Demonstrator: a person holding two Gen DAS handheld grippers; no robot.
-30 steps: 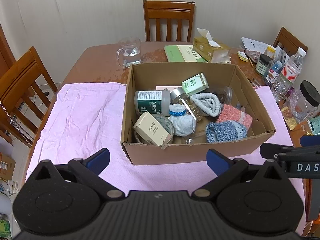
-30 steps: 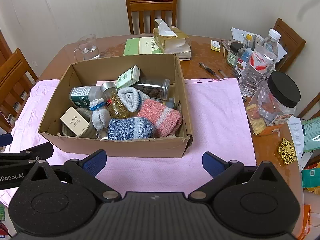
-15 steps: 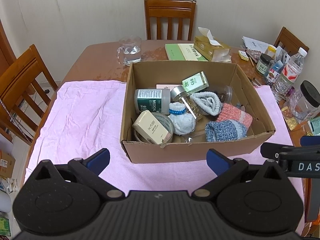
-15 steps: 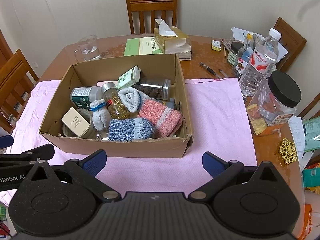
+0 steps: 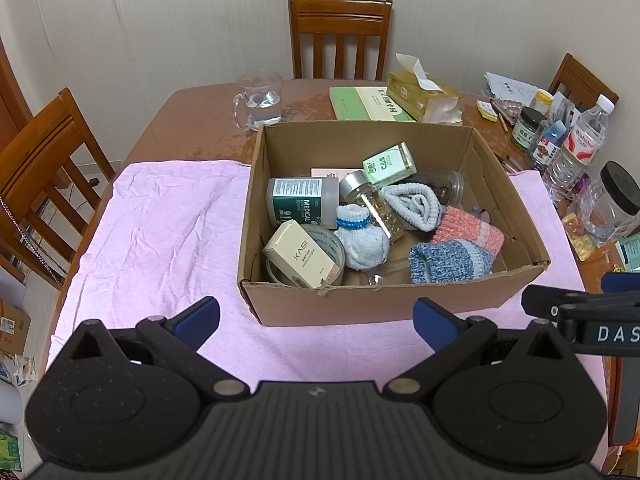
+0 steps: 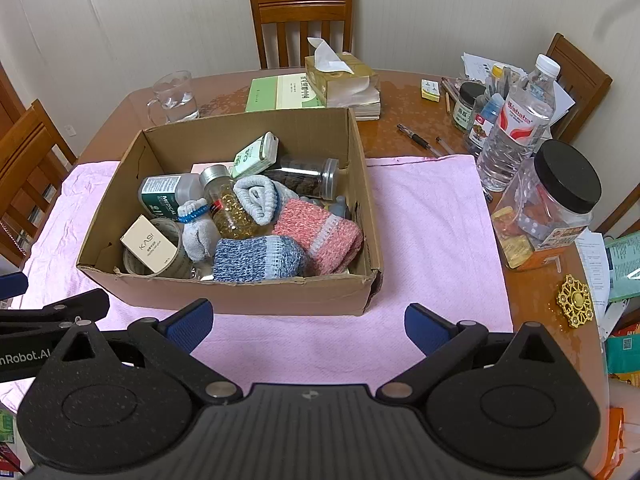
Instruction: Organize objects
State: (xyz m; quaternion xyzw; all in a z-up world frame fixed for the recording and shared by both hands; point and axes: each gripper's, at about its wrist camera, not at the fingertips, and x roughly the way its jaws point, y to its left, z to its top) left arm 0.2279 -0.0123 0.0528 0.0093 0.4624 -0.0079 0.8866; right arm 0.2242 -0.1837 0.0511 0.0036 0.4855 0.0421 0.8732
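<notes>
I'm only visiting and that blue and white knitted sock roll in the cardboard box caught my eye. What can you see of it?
The blue and white knitted sock roll looks like soft, thick wool, marled blue with a pale ribbed cuff at one end. It lies on its side at the near wall of the brown cardboard box, rolled up. The pink knitted sock roll presses against it behind, and the small white sock with a blue band sits beside it. No gripper touches it.
</notes>
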